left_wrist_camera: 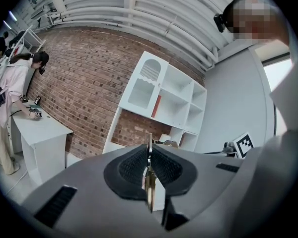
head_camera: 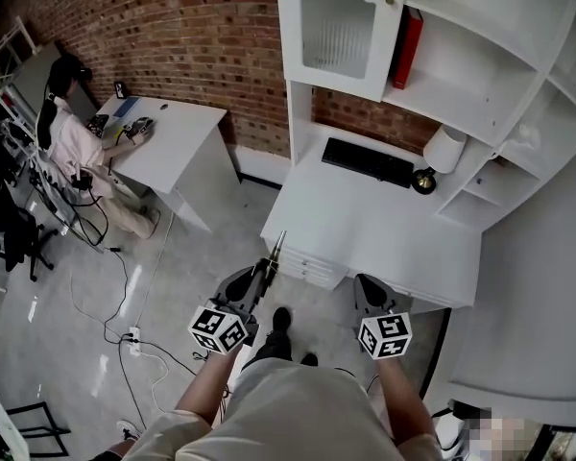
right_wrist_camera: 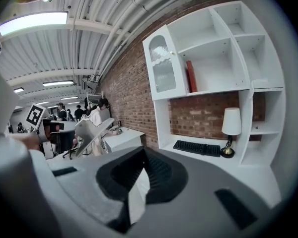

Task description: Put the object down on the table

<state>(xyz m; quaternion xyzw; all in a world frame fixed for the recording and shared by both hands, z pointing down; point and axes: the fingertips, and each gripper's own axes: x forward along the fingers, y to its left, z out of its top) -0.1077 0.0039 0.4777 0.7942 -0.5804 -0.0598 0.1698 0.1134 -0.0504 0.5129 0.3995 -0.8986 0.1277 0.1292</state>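
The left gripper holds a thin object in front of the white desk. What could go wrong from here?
1. The thin object is pinched edge-on in the left gripper and sticks out past its tips; it might slip or twist.
2. That gripper appears short of the white desk, so an early release could drop it on the floor.
3. The keyboard and lamp stand at the back; the protruding tip could knock them.

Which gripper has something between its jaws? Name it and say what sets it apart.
The left gripper: its jaws pinch a thin brass-coloured object. The right gripper has nothing between its jaws.
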